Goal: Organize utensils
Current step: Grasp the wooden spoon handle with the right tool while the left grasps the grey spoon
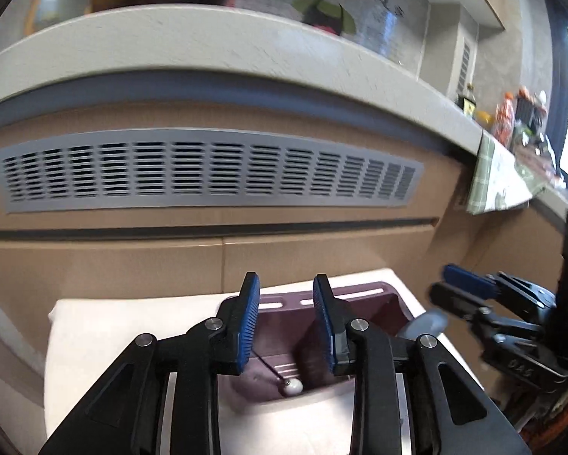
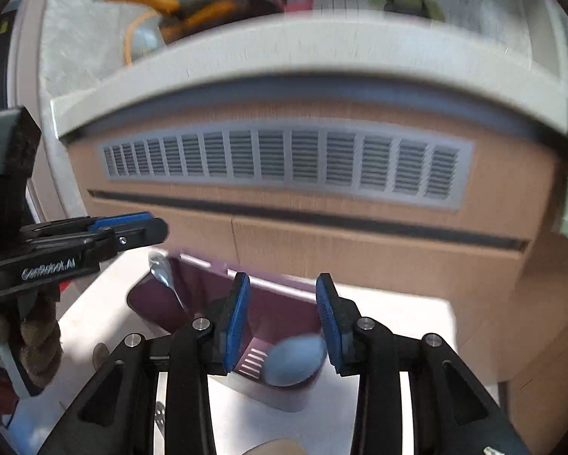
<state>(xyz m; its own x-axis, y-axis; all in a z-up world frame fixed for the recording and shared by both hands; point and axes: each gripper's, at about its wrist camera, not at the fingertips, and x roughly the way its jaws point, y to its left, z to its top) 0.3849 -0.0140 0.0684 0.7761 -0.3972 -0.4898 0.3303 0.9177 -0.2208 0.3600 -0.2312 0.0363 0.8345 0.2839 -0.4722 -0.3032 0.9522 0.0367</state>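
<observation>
A maroon plastic utensil holder [image 1: 359, 299] [image 2: 284, 311] stands on a white table [image 1: 132, 326] [image 2: 397, 311]. In it are a thin utensil with a white ball end [image 1: 292, 386], a dark wooden handle [image 1: 314, 356], a metal spoon [image 2: 161, 267] leaning on its left rim, and a blue-grey spoon bowl [image 2: 295, 360] [image 1: 424, 324]. My left gripper [image 1: 287, 318] is open and empty above the holder. My right gripper [image 2: 283, 320] is open just over the blue-grey spoon, not holding it. Each gripper shows in the other's view [image 1: 458, 288] [image 2: 132, 227].
A tan cabinet front with a long grey vent grille [image 1: 208, 170] [image 2: 284, 159] rises right behind the table, under a grey counter edge [image 1: 208, 38]. A frying pan [image 2: 208, 11] sits on the counter. A fork tip [image 2: 158, 417] lies on the table near me.
</observation>
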